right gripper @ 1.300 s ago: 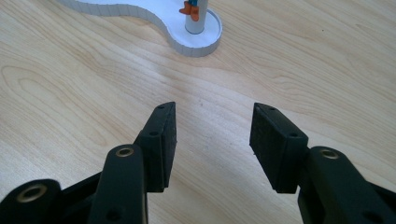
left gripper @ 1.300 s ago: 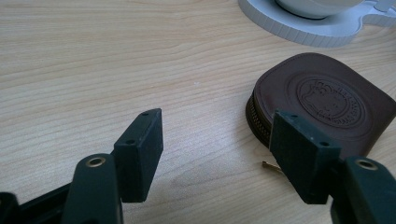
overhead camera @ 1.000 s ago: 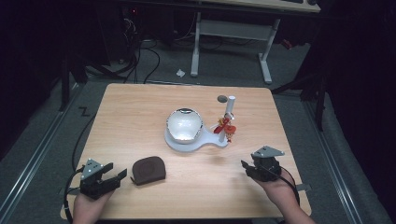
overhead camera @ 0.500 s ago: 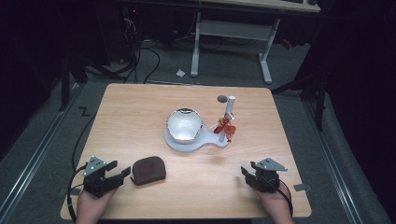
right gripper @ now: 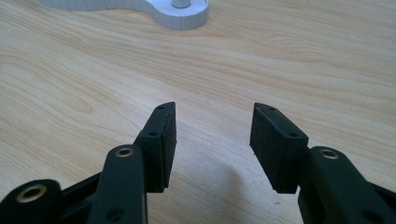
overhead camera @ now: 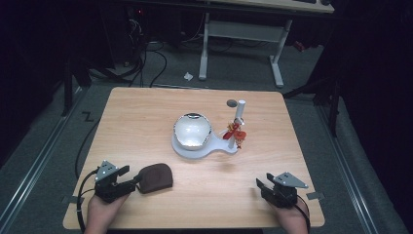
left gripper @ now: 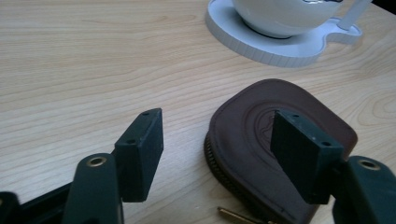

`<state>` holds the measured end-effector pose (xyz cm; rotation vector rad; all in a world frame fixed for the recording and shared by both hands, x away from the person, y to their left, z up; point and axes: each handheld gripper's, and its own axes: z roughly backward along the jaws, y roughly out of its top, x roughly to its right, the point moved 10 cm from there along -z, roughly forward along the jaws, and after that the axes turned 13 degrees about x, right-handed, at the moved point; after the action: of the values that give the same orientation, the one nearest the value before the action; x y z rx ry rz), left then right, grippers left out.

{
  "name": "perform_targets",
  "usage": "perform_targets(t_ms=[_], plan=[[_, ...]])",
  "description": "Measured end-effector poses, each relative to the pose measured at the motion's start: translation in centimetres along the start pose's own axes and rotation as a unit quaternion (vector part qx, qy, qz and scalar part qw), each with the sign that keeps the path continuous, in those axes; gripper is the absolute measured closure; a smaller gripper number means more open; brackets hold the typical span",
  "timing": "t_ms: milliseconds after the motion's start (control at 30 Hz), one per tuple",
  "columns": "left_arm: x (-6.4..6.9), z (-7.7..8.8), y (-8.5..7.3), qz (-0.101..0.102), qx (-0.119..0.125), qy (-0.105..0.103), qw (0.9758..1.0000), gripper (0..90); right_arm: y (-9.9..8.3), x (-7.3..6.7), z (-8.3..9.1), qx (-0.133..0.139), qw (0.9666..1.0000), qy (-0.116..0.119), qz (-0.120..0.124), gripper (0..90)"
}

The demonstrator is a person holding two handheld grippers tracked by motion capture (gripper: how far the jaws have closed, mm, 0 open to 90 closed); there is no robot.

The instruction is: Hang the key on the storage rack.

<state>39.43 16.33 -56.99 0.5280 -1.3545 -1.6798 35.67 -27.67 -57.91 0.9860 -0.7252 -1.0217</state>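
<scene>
Brown leather catches the eye first: a small zipped pouch [overhead camera: 155,178] lies flat on the pale wooden desk [overhead camera: 146,117] near its front edge, toward the left. The left claw [overhead camera: 130,178] sits right at it, held low by a hand [overhead camera: 100,214] coming in from the front. Its jaws are spread wide; in the left gripper view one jaw hangs over the pouch [left gripper: 280,154] while the other stands over bare wood beside it, and neither pad presses on the leather. A brass zip pull [left gripper: 238,215] pokes out at the pouch's near edge.

Over on the right, well apart from the pouch, the right claw [overhead camera: 263,187] rests low above the desk in the other hand [overhead camera: 292,219]. Its jaws have just been opening again and stand about half spread, with nothing between them but wood grain.

Farther back, around the middle of the desk, a white bowl [overhead camera: 192,130] sits on a white flat stand [overhead camera: 195,148]. An upright white post [overhead camera: 239,114] rises from the stand's right end, with a small red and gold ornament [overhead camera: 234,132] hanging against it. Just behind the post a small dark round disc [overhead camera: 232,103] lies on the wood.
</scene>
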Motion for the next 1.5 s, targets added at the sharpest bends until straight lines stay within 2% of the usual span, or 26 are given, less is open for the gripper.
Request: perform_targets(t_ms=[100,200,333,467,800,933,1100,1233,1500], plan=[[0.4,0.0,0.0,0.011,0.002,-0.017,0.9998,43.4,0.1,-0.5,0.0,0.001,0.9999,0.005,0.009,51.3],[0.4,-0.3,0.0,0.038,0.000,-0.029,0.9988,43.2,-0.3,-0.9,0.0,-0.005,0.9999,0.008,0.012,51.3],[0.1,-1.0,-0.8,0.042,-0.023,-0.023,0.9986,43.7,-0.5,-0.9,0.1,-0.009,0.9998,0.013,0.010,51.3],[0.5,-1.7,-1.2,0.052,-0.033,-0.036,0.9975,46.5,-1.0,-0.9,0.4,-0.015,0.9997,0.015,0.010,51.2],[0.8,-1.9,-1.2,0.064,-0.028,-0.038,0.9968,53.2,-1.2,-0.7,0.4,-0.017,0.9998,0.011,0.002,51.0],[0.5,-1.8,-1.4,0.088,-0.022,-0.041,0.9950,57.2,-1.2,-0.7,0.4,-0.016,0.9998,0.011,0.005,51.0],[0.5,-1.8,-1.5,0.086,-0.019,-0.039,0.9953,59.4,-1.3,-0.6,0.5,-0.017,0.9998,0.011,0.002,51.0],[0.3,-1.7,-1.5,0.098,-0.018,-0.040,0.9942,62.4,-1.2,-0.7,0.4,-0.017,0.9998,0.012,0.004,51.0],[0.4,-1.7,-1.5,0.096,-0.016,-0.036,0.9946,64.0,-1.3,-0.7,0.4,-0.019,0.9997,0.013,0.007,51.0]])
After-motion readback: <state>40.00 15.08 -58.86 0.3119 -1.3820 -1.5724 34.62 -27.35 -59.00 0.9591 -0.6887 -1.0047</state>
